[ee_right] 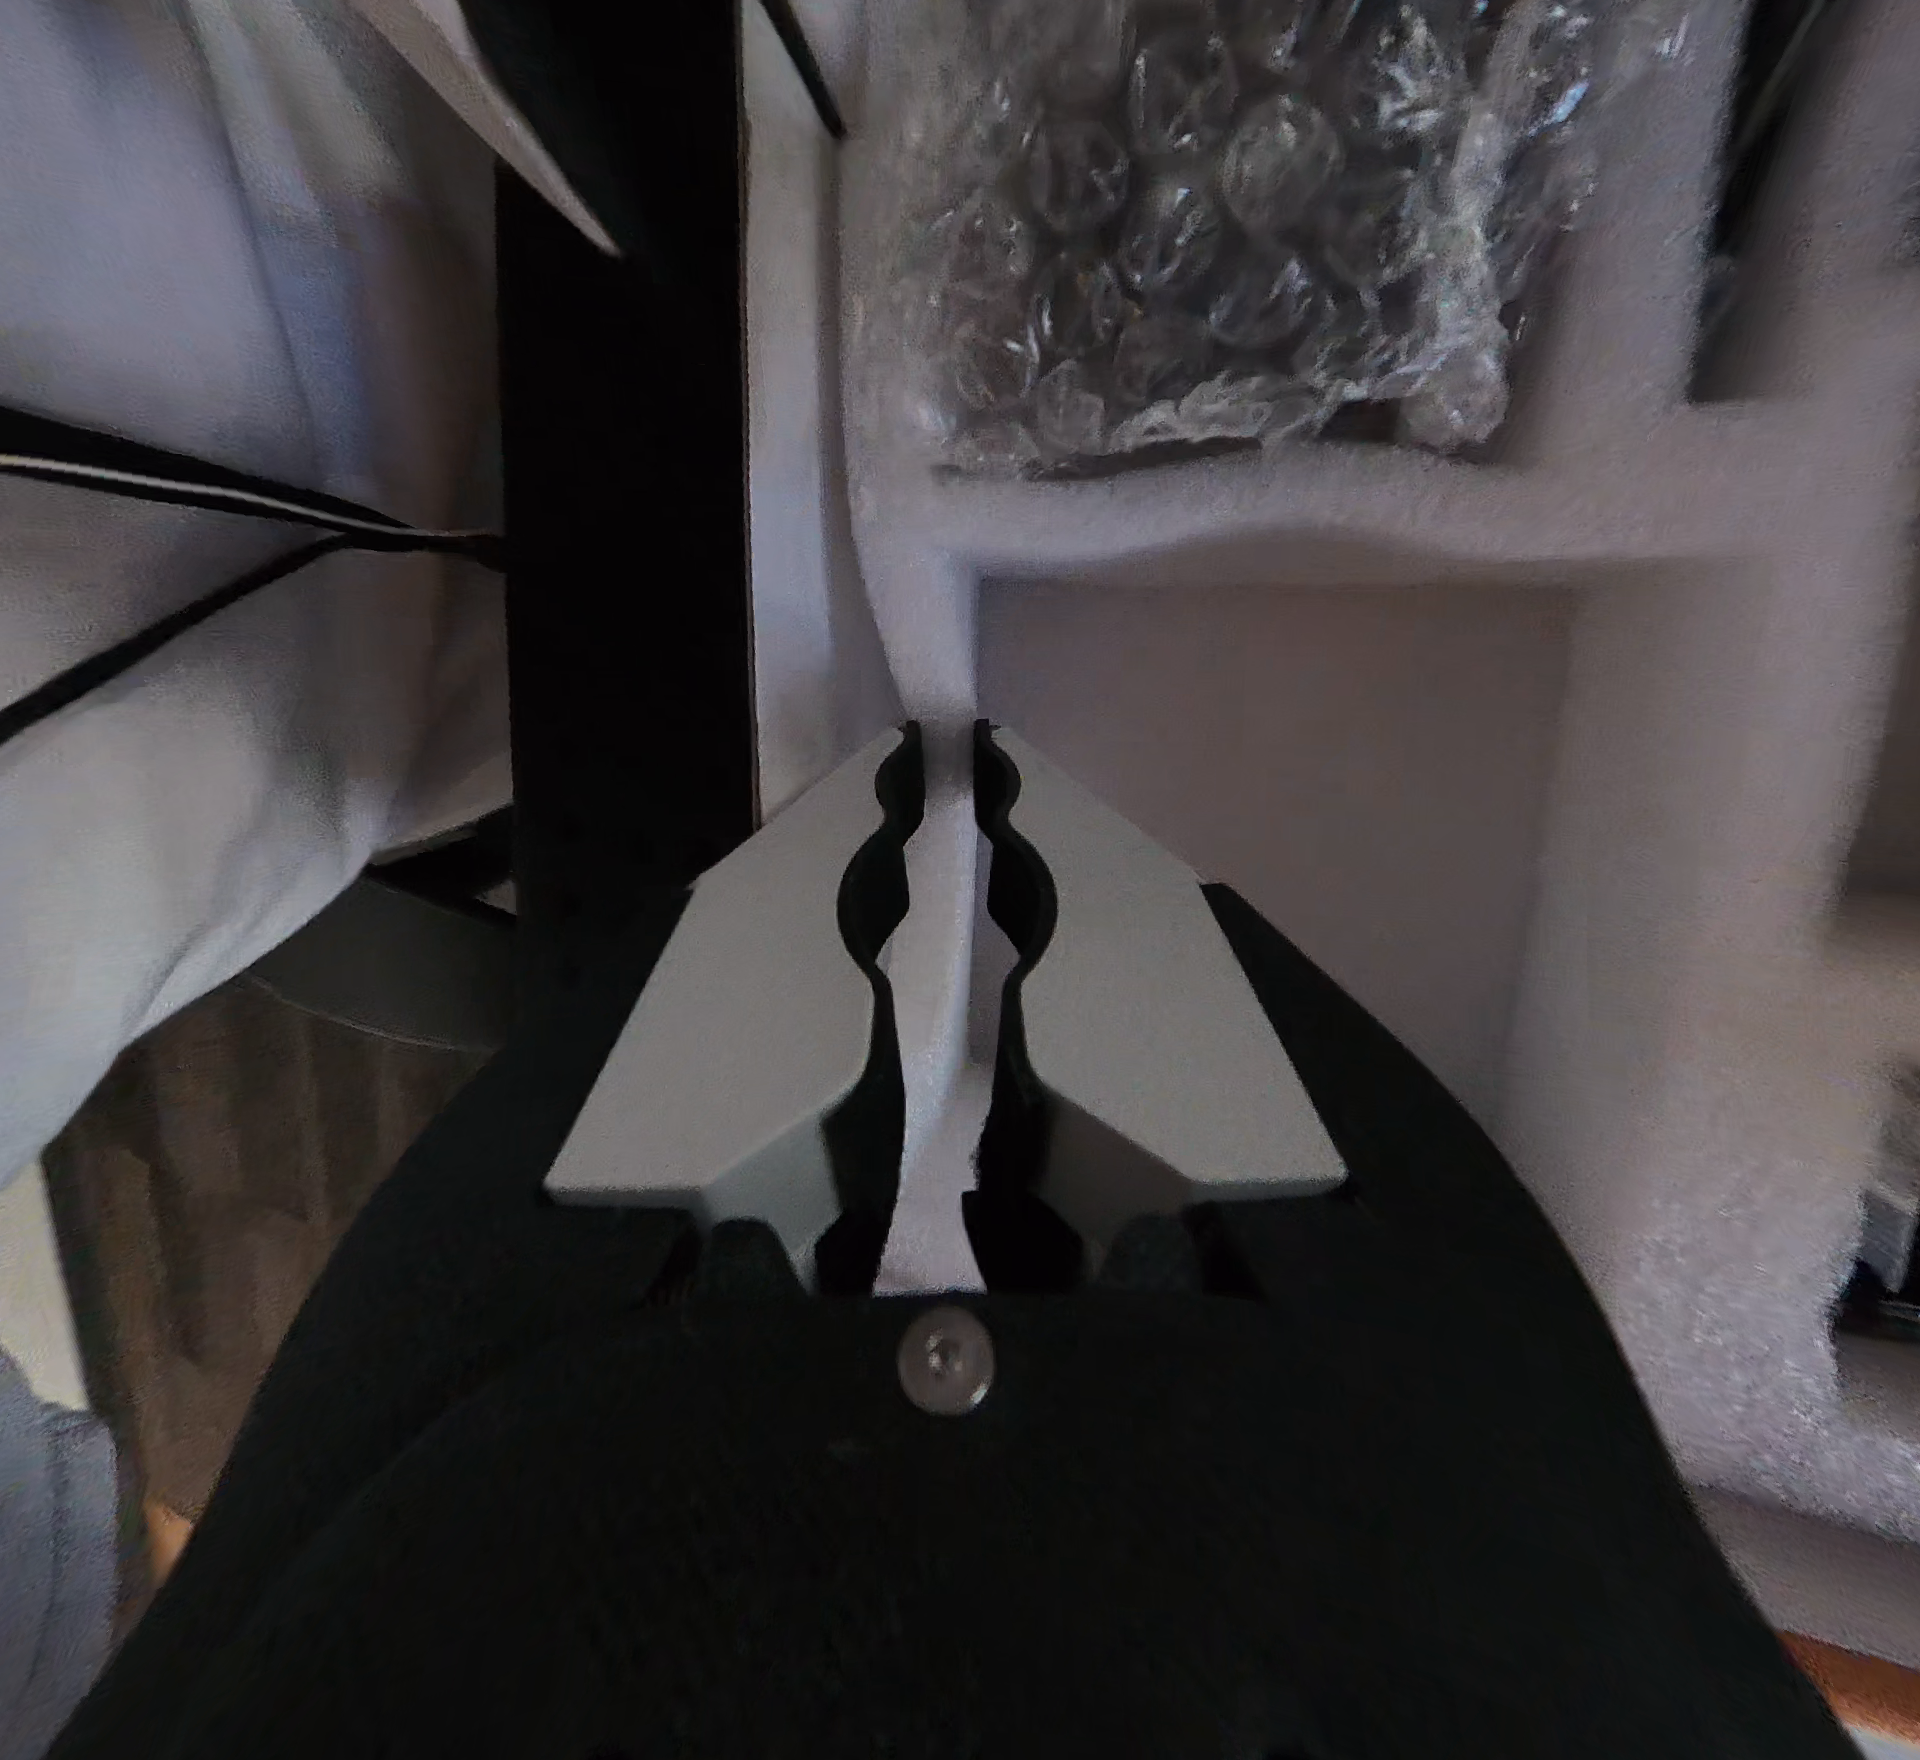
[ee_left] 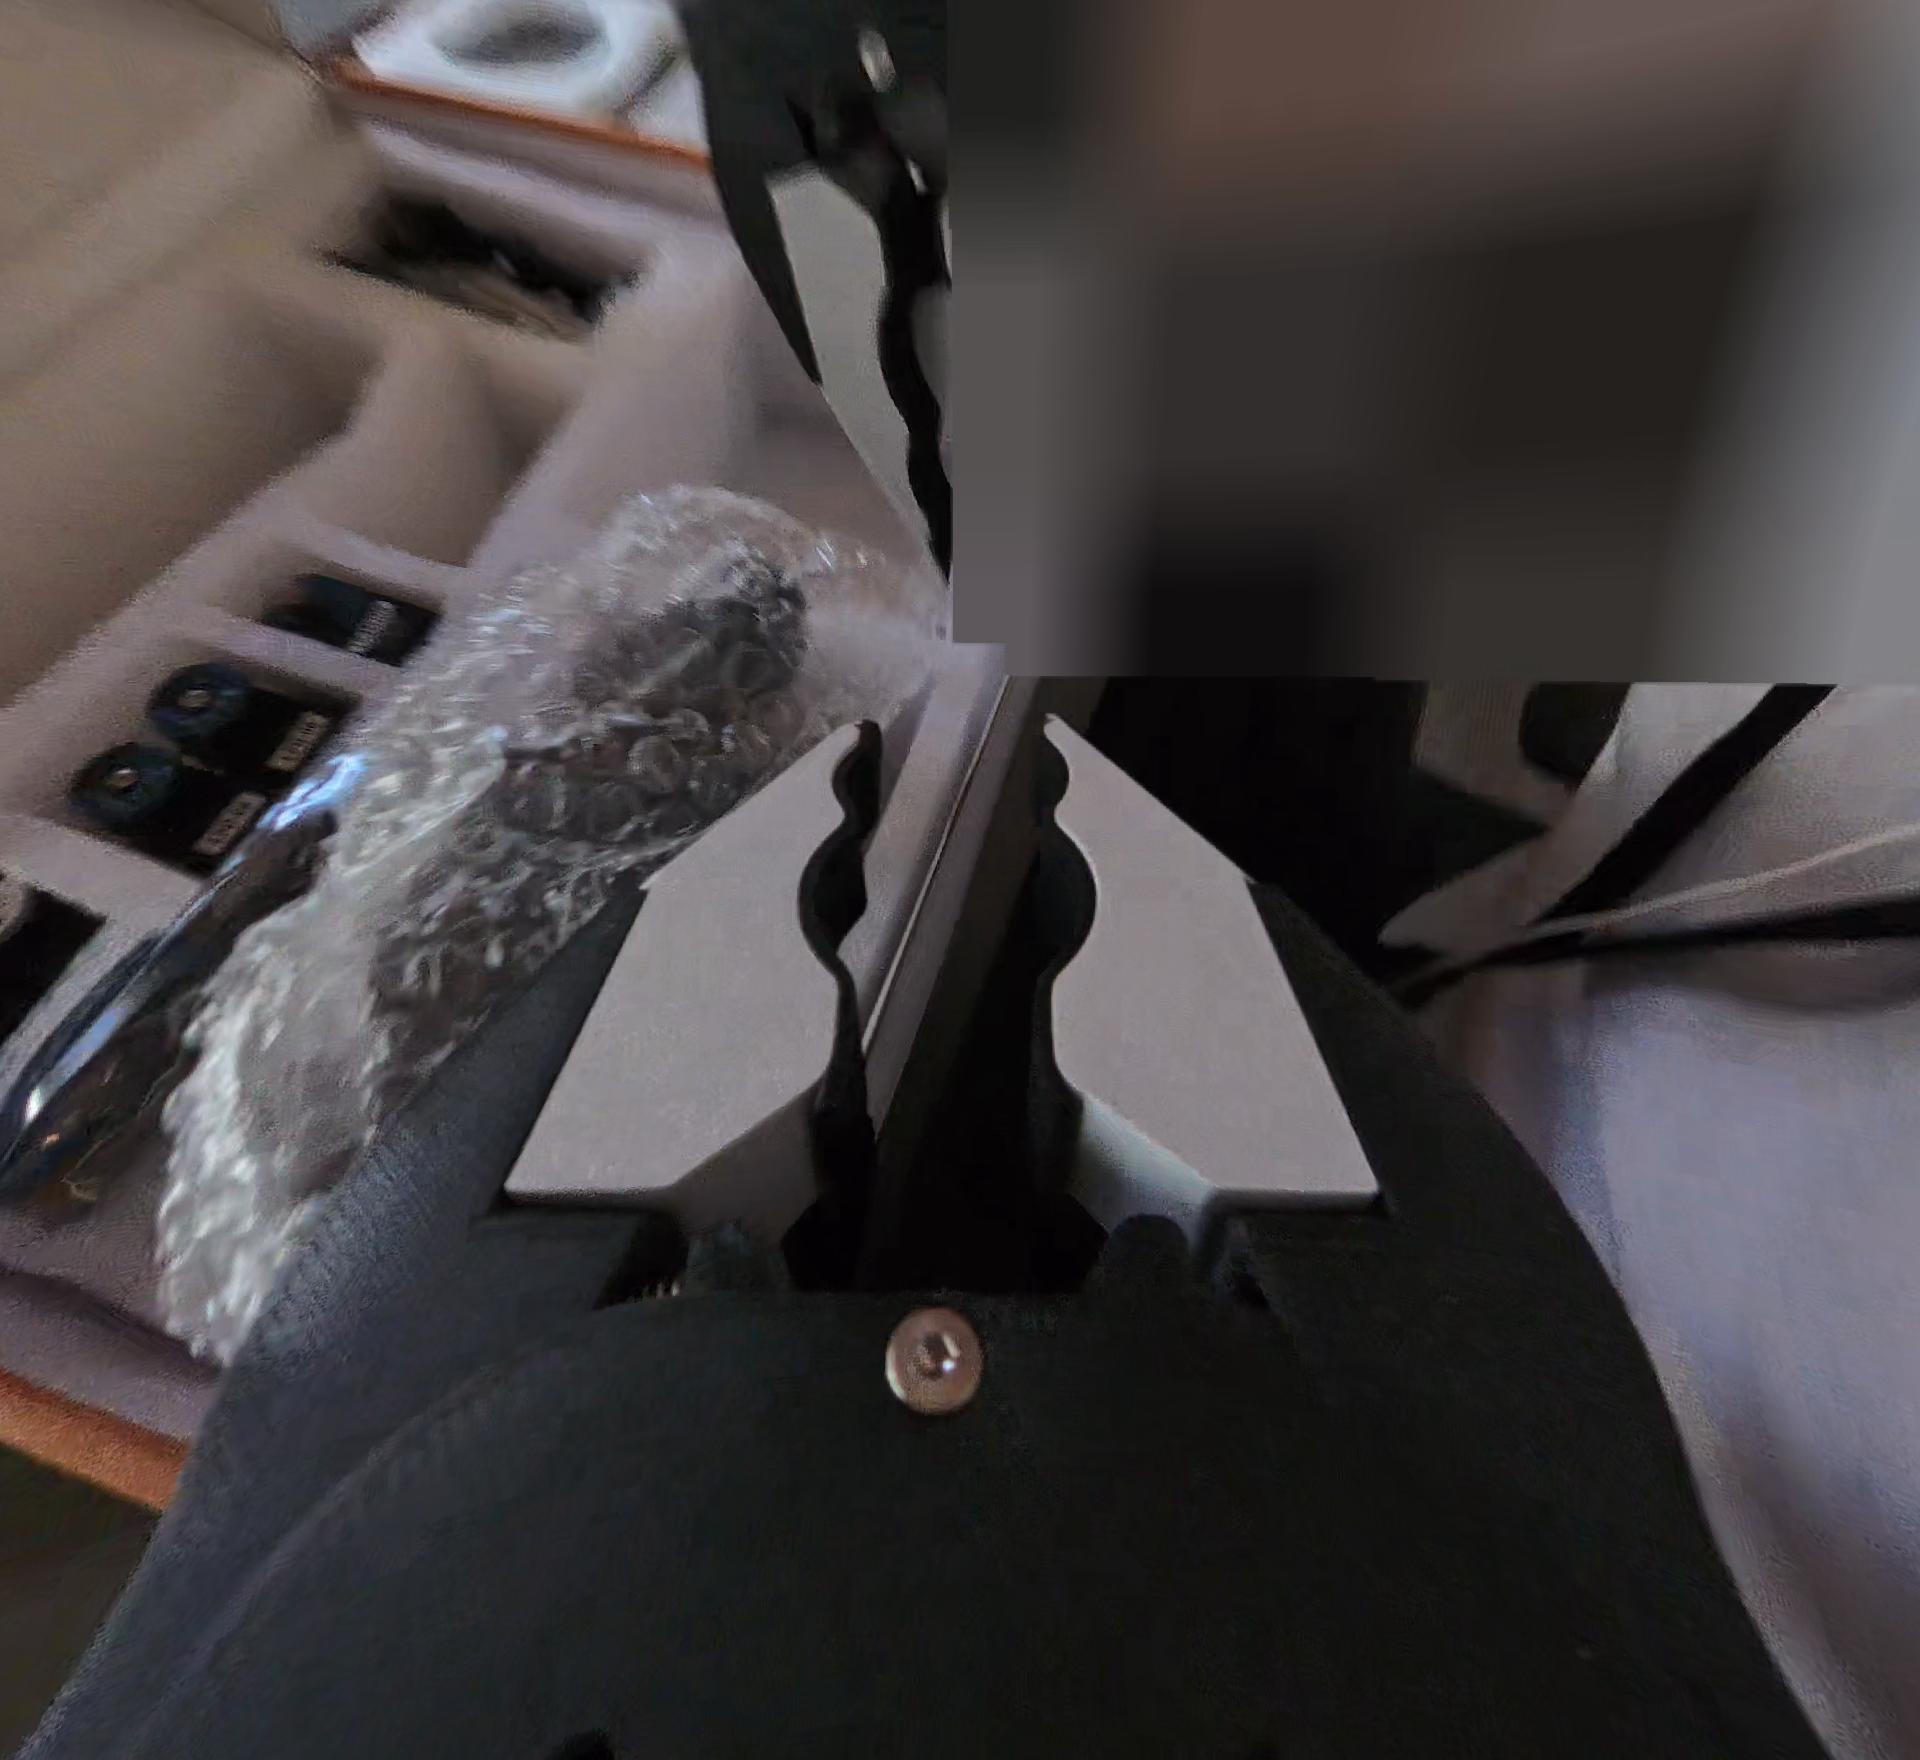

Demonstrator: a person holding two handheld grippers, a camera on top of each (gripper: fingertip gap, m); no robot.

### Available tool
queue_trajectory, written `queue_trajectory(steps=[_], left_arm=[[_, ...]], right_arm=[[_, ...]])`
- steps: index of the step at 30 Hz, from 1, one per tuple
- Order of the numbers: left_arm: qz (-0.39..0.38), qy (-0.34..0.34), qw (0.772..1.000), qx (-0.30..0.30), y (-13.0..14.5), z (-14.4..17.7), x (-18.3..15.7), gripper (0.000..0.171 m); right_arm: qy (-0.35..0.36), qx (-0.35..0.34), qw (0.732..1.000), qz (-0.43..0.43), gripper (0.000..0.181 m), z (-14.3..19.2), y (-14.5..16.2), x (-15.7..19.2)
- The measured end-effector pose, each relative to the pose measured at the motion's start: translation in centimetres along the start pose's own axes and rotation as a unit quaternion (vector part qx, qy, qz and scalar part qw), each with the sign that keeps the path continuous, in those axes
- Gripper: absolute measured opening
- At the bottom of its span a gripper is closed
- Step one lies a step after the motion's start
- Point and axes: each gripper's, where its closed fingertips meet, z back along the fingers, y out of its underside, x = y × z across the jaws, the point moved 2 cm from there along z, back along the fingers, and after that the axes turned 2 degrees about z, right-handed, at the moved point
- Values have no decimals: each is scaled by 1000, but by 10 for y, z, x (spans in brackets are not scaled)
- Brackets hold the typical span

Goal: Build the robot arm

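My left gripper [ee_left: 961, 734] is shut on the edge of a thin panel [ee_left: 914, 962], white on one face and black on the other, which runs up between its jaws. My right gripper [ee_right: 943, 734] is shut on the upright edge of a white foam insert [ee_right: 1351, 505]; it also shows at the top of the left wrist view [ee_left: 883, 339], partly hidden by a blurred patch. A dark item in bubble wrap [ee_right: 1226, 152] lies in a foam pocket just beyond the right gripper, and left of the left gripper [ee_left: 582, 775].
An empty square pocket [ee_right: 1268, 827] sits beside the right gripper. Small black parts [ee_left: 197, 754] and a dark tool [ee_left: 156, 983] lie in other foam pockets. A black box wall [ee_right: 623, 463] stands at left. A person's white garment [ee_left: 1714, 1139] is close. A wooden table edge [ee_left: 83, 1440] shows. My hands' fingertips stand some 9 cm from each other.
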Motion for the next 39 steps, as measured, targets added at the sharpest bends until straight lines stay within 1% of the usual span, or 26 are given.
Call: queue_trajectory(steps=[3, 5, 6, 8, 10, 12, 13, 15, 16, 17, 18, 20, 22, 23, 26, 28, 30, 33, 35, 36, 39], left_arm=[[41, -14, 991, -126, -15, 34, 6, 29], [47, -49, 981, -184, -12, 60, 13, 29], [44, -72, 976, -202, -6, 72, 17, 28], [35, -130, 967, -216, 12, 96, 28, 27], [37, -188, 957, -218, 35, 118, 39, 27], [47, -221, 949, -219, 58, 135, 46, 26], [53, -232, 946, -221, 68, 143, 48, 25], [63, -252, 939, -224, 86, 156, 53, 25], [67, -258, 937, -225, 92, 159, 55, 25], [72, -260, 935, -230, 96, 161, 56, 25], [74, -255, 934, -238, 97, 163, 55, 26], [64, -256, 932, -249, 93, 166, 54, 27], [58, -259, 933, -244, 92, 167, 55, 27], [59, -261, 933, -242, 93, 166, 55, 27], [79, -251, 930, -255, 96, 170, 52, 27], [95, -241, 929, -264, 100, 177, 49, 27], [109, -254, 923, -268, 109, 192, 52, 27], [125, -264, 920, -262, 124, 218, 57, 28], [127, -278, 919, -250, 138, 236, 62, 28], [124, -289, 917, -244, 146, 247, 64, 28], [112, -359, 900, -218, 174, 286, 77, 28]], right_arm=[[-14, -37, 999, -29, 10, 7, -2, 3], [-1, -55, 998, -36, 14, 11, -1, 6], [18, -70, 997, -38, 15, 15, -1, 5], [47, -117, 991, -45, 20, 27, -6, 8], [113, -177, 976, -50, 24, 43, -15, 3], [190, -231, 953, -46, 26, 61, -22, 0], [240, -261, 934, -42, 29, 71, -25, -4], [326, -323, 888, -36, 40, 90, -32, -7], [364, -347, 863, -46, 45, 98, -32, -10], [394, -363, 842, -63, 55, 102, -30, -14], [410, -377, 826, -83, 66, 103, -28, -17], [422, -397, 805, -126, 79, 99, -25, -22], [427, -404, 796, -145, 92, 96, -26, -22], [437, -403, 789, -154, 94, 97, -25, -23], [472, -407, 765, -162, 93, 110, -25, -19], [493, -409, 750, -163, 89, 118, -25, -14], [503, -415, 738, -174, 83, 123, -24, -11], [499, -424, 729, -201, 73, 123, -27, -6], [496, -438, 720, -210, 64, 120, -34, 0], [497, -443, 716, -211, 62, 118, -39, 4], [512, -447, 707, -197, 55, 112, -47, 10]])
